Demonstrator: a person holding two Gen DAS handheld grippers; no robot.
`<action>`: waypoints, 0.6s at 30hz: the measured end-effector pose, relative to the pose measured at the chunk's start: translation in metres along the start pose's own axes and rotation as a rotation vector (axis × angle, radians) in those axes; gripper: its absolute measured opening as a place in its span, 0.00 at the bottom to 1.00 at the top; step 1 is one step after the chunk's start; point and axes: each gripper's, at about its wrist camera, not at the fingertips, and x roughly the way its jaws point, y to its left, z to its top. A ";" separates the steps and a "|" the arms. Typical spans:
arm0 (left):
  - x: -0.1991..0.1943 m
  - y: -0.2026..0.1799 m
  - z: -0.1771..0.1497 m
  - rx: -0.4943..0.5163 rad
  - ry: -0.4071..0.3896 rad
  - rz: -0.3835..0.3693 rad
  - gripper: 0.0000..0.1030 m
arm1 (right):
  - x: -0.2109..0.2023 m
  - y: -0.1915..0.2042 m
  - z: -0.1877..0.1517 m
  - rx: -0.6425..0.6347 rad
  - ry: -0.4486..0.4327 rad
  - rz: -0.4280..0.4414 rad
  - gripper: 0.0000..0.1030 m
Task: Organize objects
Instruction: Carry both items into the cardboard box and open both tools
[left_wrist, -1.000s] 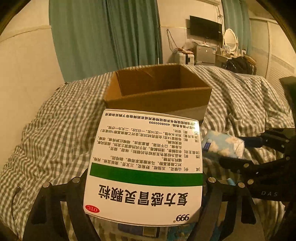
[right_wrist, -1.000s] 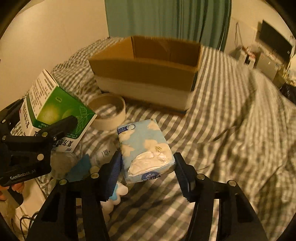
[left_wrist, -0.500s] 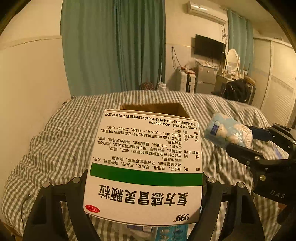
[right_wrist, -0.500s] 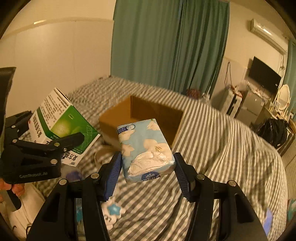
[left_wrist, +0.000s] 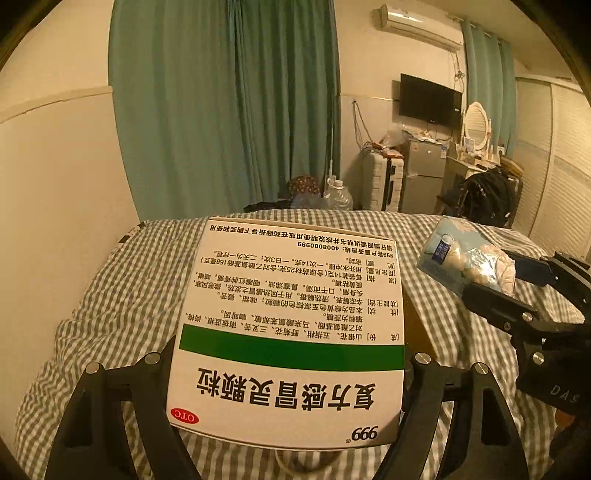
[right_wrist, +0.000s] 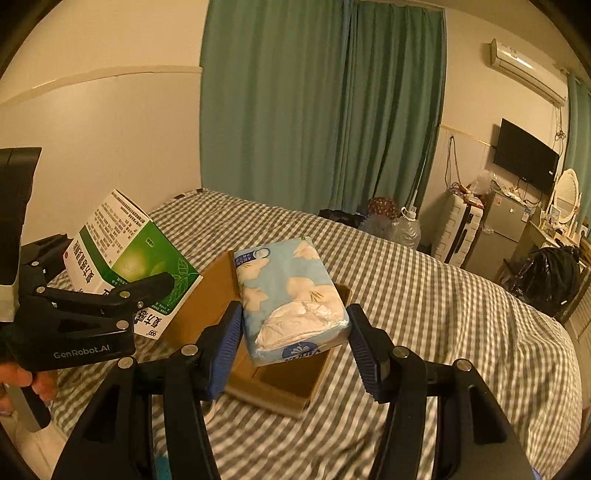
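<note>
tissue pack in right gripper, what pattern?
Light blue with white flowers on the tissue pack; right wrist view shows it best.

Left gripper (left_wrist: 288, 369) clamped, right gripper (right_wrist: 295, 332) clamped, both raised.

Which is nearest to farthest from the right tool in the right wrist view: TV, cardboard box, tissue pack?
1. tissue pack: clamped in the right tool.
2. cardboard box: just below, on the bed.
3. TV: far wall, right.
</note>
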 end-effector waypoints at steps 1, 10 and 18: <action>0.011 0.001 0.003 -0.002 0.004 0.004 0.79 | 0.011 -0.002 0.001 0.004 0.010 0.001 0.54; 0.093 -0.003 -0.002 0.030 0.080 0.018 0.79 | 0.105 -0.019 -0.006 0.051 0.125 0.019 0.54; 0.108 -0.018 -0.006 0.123 0.038 0.035 0.80 | 0.123 -0.014 -0.015 0.045 0.139 0.019 0.56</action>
